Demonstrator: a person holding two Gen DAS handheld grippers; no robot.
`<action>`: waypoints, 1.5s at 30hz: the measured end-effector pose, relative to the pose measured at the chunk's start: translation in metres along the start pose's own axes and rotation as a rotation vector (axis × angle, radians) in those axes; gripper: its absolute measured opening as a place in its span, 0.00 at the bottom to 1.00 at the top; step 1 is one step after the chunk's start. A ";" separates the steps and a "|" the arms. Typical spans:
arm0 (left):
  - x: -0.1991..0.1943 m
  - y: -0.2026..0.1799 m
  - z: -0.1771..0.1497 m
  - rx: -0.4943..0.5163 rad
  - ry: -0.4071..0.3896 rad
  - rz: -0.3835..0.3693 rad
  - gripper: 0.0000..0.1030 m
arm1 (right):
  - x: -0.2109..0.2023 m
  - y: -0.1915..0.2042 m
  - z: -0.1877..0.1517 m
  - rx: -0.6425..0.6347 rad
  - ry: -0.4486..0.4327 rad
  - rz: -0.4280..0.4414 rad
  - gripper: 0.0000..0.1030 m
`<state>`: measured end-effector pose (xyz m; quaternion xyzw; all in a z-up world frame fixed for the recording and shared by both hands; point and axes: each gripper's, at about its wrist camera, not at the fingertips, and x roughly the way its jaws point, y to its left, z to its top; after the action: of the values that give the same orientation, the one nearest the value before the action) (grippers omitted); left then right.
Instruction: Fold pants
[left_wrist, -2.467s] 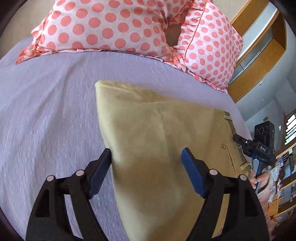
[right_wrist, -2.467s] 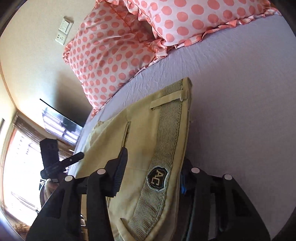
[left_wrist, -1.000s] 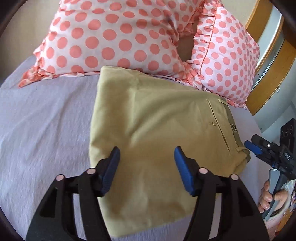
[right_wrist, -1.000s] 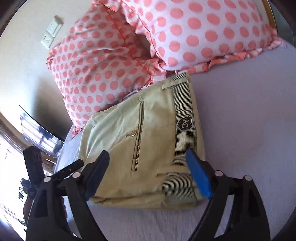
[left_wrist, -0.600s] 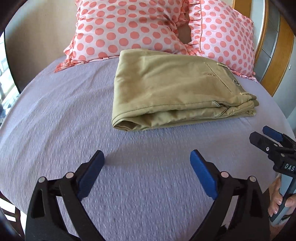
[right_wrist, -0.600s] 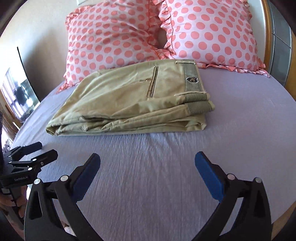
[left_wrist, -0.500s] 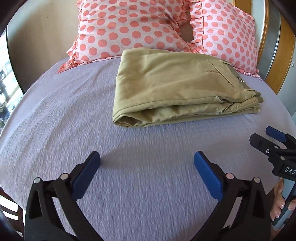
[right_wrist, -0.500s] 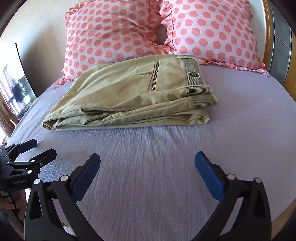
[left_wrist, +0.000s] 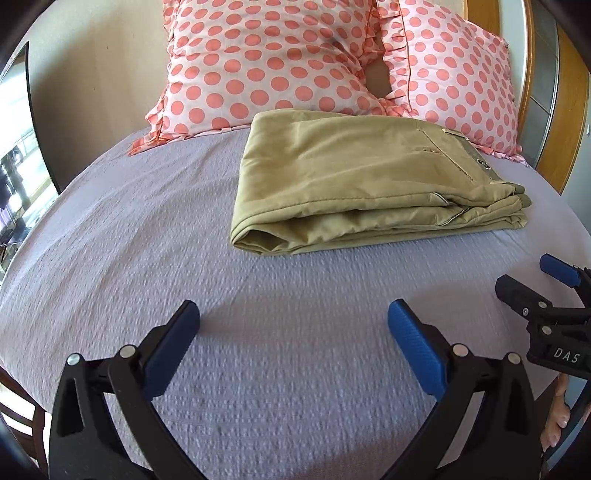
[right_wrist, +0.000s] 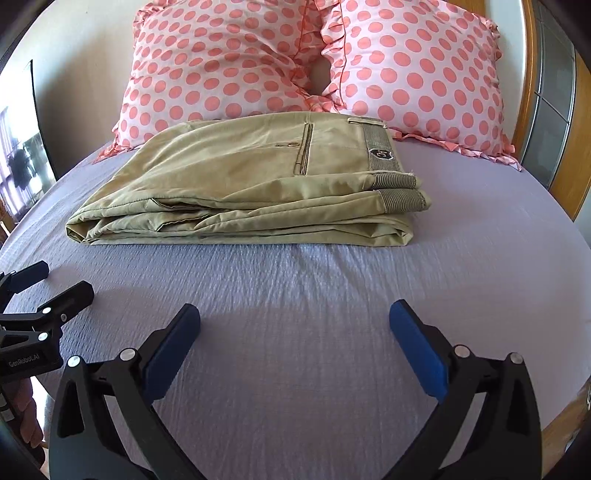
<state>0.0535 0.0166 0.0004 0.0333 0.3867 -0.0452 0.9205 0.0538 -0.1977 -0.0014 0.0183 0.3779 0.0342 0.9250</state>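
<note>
The khaki pants (left_wrist: 354, 181) lie folded in a flat stack on the lilac bed sheet (left_wrist: 147, 229), close to the pillows. In the right wrist view the pants (right_wrist: 258, 177) show a back pocket and a striped waistband with a badge at their right end. My left gripper (left_wrist: 293, 332) is open and empty, well back from the pants over bare sheet. My right gripper (right_wrist: 295, 332) is open and empty too, equally far back. Each gripper shows at the edge of the other's view: the right one (left_wrist: 543, 288) and the left one (right_wrist: 48, 284).
Two pink polka-dot pillows (right_wrist: 229, 66) (right_wrist: 417, 74) lean against the wall behind the pants. A wooden headboard or cabinet edge (right_wrist: 532, 110) stands at the right. A dark screen (left_wrist: 22, 129) stands at the left. The sheet (right_wrist: 295, 280) stretches between the grippers and the pants.
Both grippers let go of the pants and pulled back toward the bed's near side. The pants now rest folded by the pillows.
</note>
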 end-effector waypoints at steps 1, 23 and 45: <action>0.000 0.000 0.000 0.001 0.000 0.001 0.98 | 0.000 0.000 0.000 0.000 -0.001 0.000 0.99; 0.000 0.000 0.000 0.001 0.001 0.002 0.98 | 0.000 0.000 0.000 0.005 -0.008 -0.007 0.99; 0.000 -0.001 -0.001 -0.003 -0.016 0.006 0.98 | 0.000 0.000 0.000 0.006 -0.011 -0.006 0.99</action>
<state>0.0528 0.0159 -0.0005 0.0327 0.3794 -0.0420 0.9237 0.0539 -0.1977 -0.0017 0.0199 0.3728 0.0301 0.9272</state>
